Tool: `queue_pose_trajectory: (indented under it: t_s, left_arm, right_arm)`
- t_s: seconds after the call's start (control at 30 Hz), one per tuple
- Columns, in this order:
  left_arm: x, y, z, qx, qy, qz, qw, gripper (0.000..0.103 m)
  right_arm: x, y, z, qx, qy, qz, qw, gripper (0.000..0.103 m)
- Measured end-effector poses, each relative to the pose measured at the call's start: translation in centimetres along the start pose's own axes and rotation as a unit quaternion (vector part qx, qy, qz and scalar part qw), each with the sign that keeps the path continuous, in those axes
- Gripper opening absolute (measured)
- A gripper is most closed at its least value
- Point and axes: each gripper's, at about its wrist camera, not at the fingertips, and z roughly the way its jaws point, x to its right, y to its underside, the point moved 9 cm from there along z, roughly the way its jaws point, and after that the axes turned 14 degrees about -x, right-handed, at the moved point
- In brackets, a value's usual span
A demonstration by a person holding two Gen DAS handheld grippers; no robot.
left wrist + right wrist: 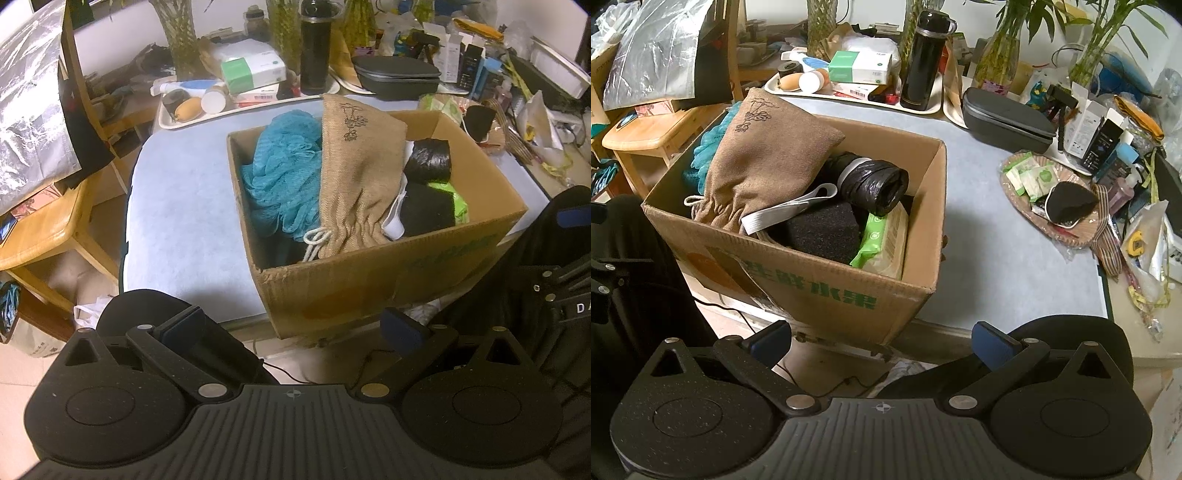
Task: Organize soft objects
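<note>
Both our left gripper (pixel 291 325) and right gripper (pixel 881 338) hung released before the cardboard box (pixel 827 291) at the table's near edge, where we judged the burlap pouch (pixel 764 162) light, limp, best pinched near its drawstring (pixel 314 240).

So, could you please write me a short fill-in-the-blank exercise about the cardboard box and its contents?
1. The teal mesh bath pouf lies inside the brown cardboard ____.
2. The tan burlap drawstring pouch has a ____ drawstring.
3. The left gripper and the right gripper are both ____.

Missing words: box; white; open
</note>
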Motion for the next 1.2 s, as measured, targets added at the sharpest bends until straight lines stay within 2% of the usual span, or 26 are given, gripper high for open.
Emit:
queue_pose_trajectory:
  t_s: [0.43, 0.7, 1.2]
  left_arm:
    - [0.4, 0.4, 0.0, 0.023, -0.015, -0.015, 0.9995, 0.103]
    - [1.0, 0.9, 0.1, 0.027, -0.005, -0.023, 0.9994, 0.103]
    - [0.7, 1.0, 0.0, 0.031, -0.008, -0.026, 0.9991, 0.103]
  right_arm:
    - [0.2, 0.4, -0.5, 0.018, 0.003, 0.023, 1.000, 0.103]
    - [-0.9, 0.8, -0.6, 0.022, 0.003, 0.013, 1.000, 0.103]
    - [-1.8, 0.8, -0.5, 0.018, -0.001, 0.005, 1.000, 0.103]
